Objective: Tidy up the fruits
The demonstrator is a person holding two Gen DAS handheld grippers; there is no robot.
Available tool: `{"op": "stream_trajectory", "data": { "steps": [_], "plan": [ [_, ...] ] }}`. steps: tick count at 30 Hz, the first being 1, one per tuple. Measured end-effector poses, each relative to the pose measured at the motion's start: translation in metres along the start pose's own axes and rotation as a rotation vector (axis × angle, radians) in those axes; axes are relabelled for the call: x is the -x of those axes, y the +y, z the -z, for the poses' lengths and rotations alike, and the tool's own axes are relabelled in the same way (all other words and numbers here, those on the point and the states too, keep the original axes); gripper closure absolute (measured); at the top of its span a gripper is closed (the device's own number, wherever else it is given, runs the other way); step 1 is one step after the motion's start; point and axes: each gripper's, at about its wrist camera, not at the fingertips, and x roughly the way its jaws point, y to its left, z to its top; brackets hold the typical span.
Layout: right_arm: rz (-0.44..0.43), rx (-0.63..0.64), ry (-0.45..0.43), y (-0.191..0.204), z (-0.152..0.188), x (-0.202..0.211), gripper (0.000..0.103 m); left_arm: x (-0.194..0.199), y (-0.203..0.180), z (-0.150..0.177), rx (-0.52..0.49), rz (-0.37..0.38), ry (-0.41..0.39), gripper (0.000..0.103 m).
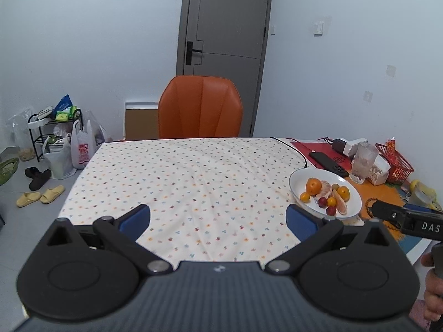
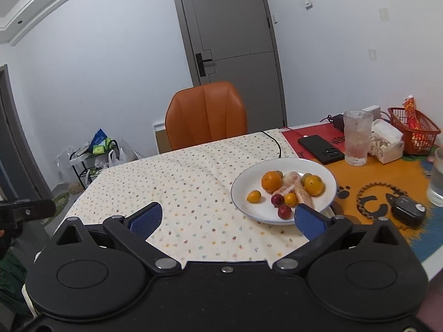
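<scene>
Left gripper (image 1: pixel 218 221) hovers, fingers spread wide over the floral-clothed counter (image 1: pixel 193 177); right gripper (image 2: pixel 226 220) spread too, empty. Just beyond its right finger (image 2: pixel 308 221): the round white ceramic plate (image 2: pixel 243 191) of mixed fruits (image 2: pixel 289 186).

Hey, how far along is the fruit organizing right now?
Nothing looks sorted yet: oranges, small red fruits and peeled segments all sit mixed on the white plate. Nothing is in hand; the left claw and right claw are both open and empty above the tablecloth. All sorting remains.
</scene>
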Motion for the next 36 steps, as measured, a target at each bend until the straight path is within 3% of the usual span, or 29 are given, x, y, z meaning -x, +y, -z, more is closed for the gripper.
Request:
{"op": "stream_trajectory", "data": {
  "steps": [12, 19, 36],
  "plan": [
    [0.012, -0.008, -0.042, 0.03, 0.001, 0.038, 0.0, 0.044, 0.012, 0.017, 0.004, -0.063, -0.027, 0.0],
    [-0.042, 0.054, -0.021, 0.054, 0.01, 0.047, 0.0, 0.058, 0.005, 0.03, -0.014, -0.074, -0.044, 0.0],
    [-0.019, 0.102, 0.012, 0.065, 0.018, 0.043, 0.0, 0.057, 0.027, 0.037, 0.012, -0.088, -0.039, 0.0]
  ]
}}
